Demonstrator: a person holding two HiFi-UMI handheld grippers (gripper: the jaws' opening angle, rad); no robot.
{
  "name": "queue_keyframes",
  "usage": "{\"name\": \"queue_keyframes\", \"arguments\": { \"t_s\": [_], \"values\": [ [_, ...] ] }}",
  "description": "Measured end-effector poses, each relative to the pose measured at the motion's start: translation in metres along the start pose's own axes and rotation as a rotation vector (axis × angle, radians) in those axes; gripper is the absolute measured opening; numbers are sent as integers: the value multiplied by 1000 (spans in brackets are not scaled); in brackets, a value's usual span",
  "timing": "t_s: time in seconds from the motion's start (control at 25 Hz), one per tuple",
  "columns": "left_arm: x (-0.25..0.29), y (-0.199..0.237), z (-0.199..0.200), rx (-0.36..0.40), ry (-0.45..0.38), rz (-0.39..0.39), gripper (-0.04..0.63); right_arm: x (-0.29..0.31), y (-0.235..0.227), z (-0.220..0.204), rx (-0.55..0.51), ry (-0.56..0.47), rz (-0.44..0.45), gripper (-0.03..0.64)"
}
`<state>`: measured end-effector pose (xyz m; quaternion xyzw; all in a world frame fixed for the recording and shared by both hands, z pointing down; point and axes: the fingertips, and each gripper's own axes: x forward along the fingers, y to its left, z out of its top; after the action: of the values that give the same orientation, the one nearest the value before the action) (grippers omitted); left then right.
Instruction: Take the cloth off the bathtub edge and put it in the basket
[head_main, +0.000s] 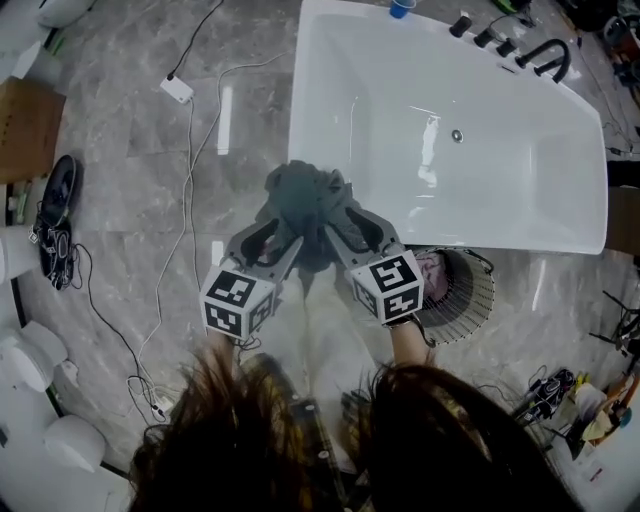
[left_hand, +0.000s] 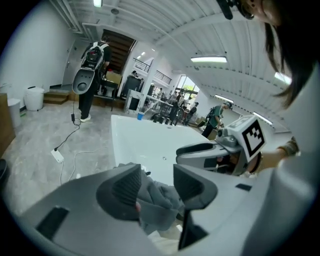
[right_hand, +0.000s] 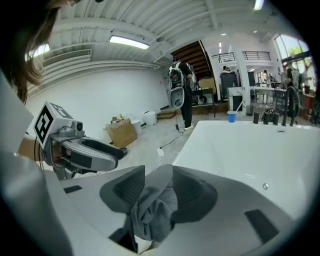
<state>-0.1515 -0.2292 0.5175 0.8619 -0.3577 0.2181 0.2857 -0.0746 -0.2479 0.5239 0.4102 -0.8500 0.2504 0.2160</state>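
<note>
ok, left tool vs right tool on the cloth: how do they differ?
Left tool has the cloth low in its jaws, leaving a gap at the tips; in the right tool the cloth fills the gap up to the tips. Left tool is over bare floor; right tool is next to the basket. Shared: jaws apart, both on the same grey cloth at the tub edge, angled inward.

The basket (head_main: 470, 297), at four o'clock from the cloth (head_main: 305, 190), sits half hidden behind the right gripper (head_main: 340, 225) and the bathtub (head_main: 420, 130) rim. The cloth buries the tub's near corner and the tong tips of that gripper and of the left gripper (head_main: 283, 228). Hair (head_main: 400, 440) at six o'clock covers both forearms. The blue cup (head_main: 402, 7) at twelve is cut off by the head view's top edge. The people (left_hand: 217, 114) beyond the tub are too small to make out.
</note>
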Motion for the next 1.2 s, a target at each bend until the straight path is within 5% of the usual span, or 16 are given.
{"name": "queue_keyframes", "arguments": {
  "t_s": [0.4,0.6,1.2],
  "values": [
    [51,31,-78,35,197,-40,328,60,-4,-65,95,156,135,323],
    [63,44,-109,88,249,-62,362,75,-8,-82,99,193,184,350],
    [110,57,-161,45,441,-170,420,111,-19,-138,-34,475,251,390]
  ]
}}
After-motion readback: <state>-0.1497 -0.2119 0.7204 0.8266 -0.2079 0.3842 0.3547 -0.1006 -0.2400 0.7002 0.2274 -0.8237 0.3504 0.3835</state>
